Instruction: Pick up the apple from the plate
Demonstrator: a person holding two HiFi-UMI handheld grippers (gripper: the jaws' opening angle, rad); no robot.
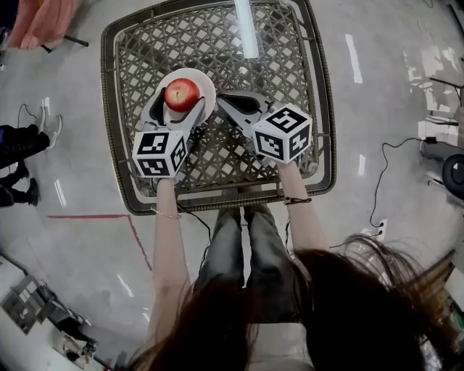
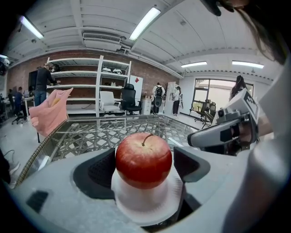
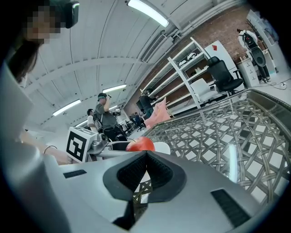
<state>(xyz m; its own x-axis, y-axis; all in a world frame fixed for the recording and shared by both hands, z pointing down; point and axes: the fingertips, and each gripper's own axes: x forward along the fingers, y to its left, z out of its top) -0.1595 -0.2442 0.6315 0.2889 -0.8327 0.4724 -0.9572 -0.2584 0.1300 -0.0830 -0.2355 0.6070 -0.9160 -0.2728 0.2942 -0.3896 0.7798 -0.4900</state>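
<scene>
Nearest, the person's left arm and right arm reach over the near rim of the lattice table. The left gripper is open wide, its 2 jaws on either side of the apple w/o clamping it; a slim gap shows at the right pad. The apple sits stem up on the white plate, left of table ctr. Just right of the plate, the right gripper has its jaws closed together, nothing btw them. A pink cloth is beyond the table's far-left corner.
</scene>
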